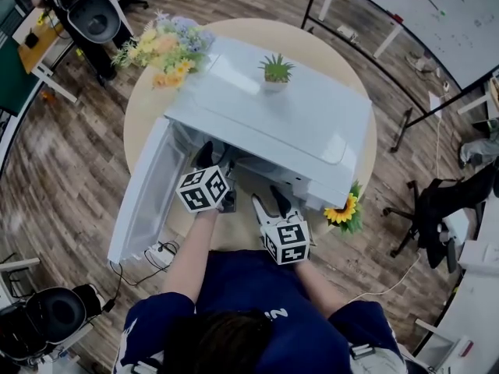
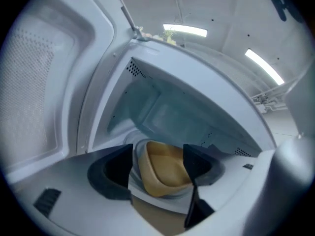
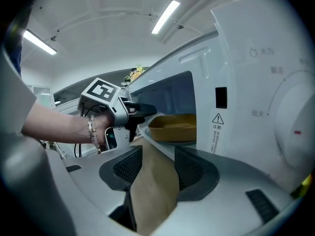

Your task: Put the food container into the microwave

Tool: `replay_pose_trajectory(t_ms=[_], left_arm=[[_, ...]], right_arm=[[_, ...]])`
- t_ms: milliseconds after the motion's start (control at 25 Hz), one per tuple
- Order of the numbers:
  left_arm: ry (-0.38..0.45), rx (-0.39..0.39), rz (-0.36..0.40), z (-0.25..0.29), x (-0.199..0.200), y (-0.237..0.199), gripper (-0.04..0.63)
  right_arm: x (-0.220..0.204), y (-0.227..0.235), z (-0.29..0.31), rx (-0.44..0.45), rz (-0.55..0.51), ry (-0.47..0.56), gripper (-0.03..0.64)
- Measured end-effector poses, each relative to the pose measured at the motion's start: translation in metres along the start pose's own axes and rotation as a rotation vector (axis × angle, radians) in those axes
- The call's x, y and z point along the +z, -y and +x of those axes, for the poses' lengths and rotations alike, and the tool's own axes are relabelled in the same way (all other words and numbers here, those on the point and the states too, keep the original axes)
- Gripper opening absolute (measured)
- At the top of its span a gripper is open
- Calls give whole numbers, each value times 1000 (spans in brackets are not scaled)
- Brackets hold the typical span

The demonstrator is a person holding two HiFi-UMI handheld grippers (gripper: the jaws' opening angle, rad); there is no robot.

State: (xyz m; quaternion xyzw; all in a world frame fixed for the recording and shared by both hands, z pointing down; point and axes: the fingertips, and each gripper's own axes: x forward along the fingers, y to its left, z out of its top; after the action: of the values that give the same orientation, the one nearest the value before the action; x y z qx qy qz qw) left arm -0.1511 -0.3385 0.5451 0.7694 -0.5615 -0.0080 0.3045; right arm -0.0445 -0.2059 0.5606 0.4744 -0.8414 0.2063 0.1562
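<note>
Closest in, the person's dark blue shirt (image 1: pixel 257 294) fills the bottom of the head view, with both forearms reaching forward to the white microwave (image 1: pixel 288 123) on the round desk (image 1: pixel 140 123).

Starting at the microwave's left side, the door (image 1: pixel 144 201) stands swung wide open on its hinge. Next along, the left gripper (image 2: pixel 158 156) is right at the mouth of the microwave and pointing into the cavity, jaws spread apart. And there's the tan food container (image 3: pixel 174 128), inside the microwave near the front of the opening, sitting on the turntable plate (image 3: pixel 170 140). Seen from the left gripper, the container is dead ahead, framed by the two parted jaws and lined up straight with them. Whether a jaw touches its wall, I can't tell. Nor can I say which way its long side runs; its open top faces up.

Across to the microwave's front right, below the control panel, the right gripper (image 3: pixel 158 168) hangs back outside the opening. Its jaws are apart too, with only bare desk showing between them.

So the left gripper is the nearer one by a clear margin. My read is that the container looks as good as delivered, and what's left is a straight pull back out of the microwave along that same line, or a small nudge deeper first. The open door sits on the left gripper's side.
</note>
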Motion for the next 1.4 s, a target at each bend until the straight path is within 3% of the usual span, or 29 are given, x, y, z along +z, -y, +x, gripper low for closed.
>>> replay_pose_trajectory(t_ms=[200,400,520,600,840,1040,1320,1400], left_arm=[[14,-16,64,-29,2,8,306],[32,-31,199,-61,-1,19,307],[34,-55,223,-80,-7,24,308],[29,-67,231,-94,-11,24,310],[-22,-94,351,-125,-34,28,310],[-69,-83,345,-135,-57,25,311],[-62,-95,347,-131,-55,29,310],[-58,-106,344,-131,-54,31,298]], right_arm=[[2,0,-6,-8,-1,23,216],[4,-1,-14,-8,2,46,216],[5,0,-18,-16,6,63,218],[7,0,-21,-19,2,74,218],[7,1,-28,-25,-23,89,218],[1,-2,-27,-8,-37,70,218],[5,-8,-20,9,-59,73,213],[7,-9,-20,10,-69,79,185]])
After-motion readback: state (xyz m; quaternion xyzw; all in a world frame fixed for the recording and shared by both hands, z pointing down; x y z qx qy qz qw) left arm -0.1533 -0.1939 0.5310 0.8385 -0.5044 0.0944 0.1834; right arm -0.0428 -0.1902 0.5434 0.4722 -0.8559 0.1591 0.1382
